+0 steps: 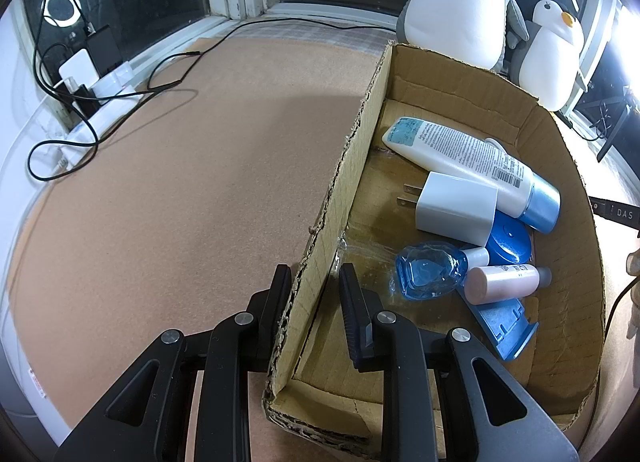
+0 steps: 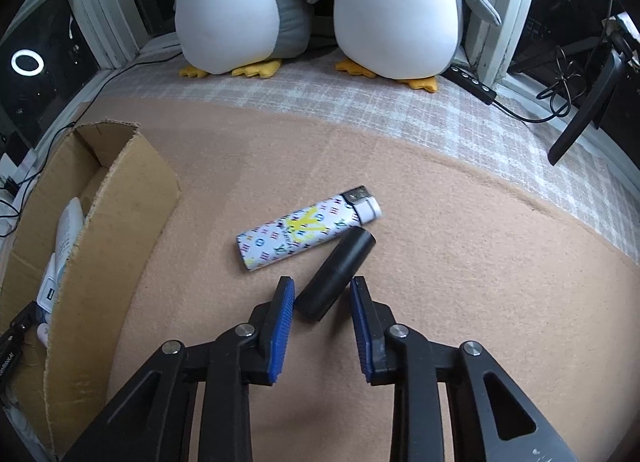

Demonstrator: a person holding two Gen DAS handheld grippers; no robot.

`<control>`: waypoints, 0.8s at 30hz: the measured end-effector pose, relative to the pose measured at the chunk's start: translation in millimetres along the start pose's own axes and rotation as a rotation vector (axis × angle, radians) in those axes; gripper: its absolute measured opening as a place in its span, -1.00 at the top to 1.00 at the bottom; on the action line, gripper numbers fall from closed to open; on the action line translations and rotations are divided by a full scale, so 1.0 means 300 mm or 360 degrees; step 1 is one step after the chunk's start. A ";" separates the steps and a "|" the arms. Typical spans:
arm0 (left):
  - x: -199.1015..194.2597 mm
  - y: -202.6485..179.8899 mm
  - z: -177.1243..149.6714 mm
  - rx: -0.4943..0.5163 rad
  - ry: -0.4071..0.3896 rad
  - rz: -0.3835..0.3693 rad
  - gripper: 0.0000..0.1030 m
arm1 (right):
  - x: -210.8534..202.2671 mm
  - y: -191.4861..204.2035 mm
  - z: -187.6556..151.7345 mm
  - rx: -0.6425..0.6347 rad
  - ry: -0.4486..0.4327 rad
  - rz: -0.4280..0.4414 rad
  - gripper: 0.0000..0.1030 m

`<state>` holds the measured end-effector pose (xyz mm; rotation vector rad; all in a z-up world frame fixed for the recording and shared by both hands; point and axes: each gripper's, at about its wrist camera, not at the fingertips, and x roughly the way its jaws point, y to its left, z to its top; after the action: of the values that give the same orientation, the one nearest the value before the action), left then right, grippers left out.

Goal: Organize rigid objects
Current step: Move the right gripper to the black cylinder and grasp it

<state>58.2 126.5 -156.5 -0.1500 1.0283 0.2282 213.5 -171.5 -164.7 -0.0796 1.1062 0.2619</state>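
While left gripper [image 1: 314, 290] clamps box wall [image 1: 352, 166] steady, I set right gripper [image 2: 322, 302], pads apart, astride black tube [image 2: 334, 278] for pickup.

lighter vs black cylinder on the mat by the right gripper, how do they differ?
The lighter is white with a multicoloured print and a metal top; the black cylinder is plain matte black. The lighter looks longer and flatter, the black cylinder shorter and round. The lighter lies clear of the right gripper; the black cylinder's near end sits between its fingers, with gaps at both pads. Both lie on their sides on the tan mat, outside the cardboard box.
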 end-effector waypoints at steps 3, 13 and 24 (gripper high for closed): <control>0.000 0.000 0.000 -0.0001 0.0000 0.0000 0.56 | -0.001 -0.020 -0.003 0.0014 -0.0001 0.0005 0.68; 0.000 0.000 0.000 0.0000 0.0000 0.0000 0.56 | -0.044 -0.050 -0.042 0.0066 -0.0054 0.0054 0.70; 0.000 0.000 0.000 -0.0001 -0.0001 -0.0001 0.55 | -0.122 -0.033 -0.090 0.0084 -0.0098 0.0104 0.72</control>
<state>58.2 126.5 -156.5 -0.1510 1.0278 0.2283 177.0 -192.5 -144.8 0.0113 1.0551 0.2918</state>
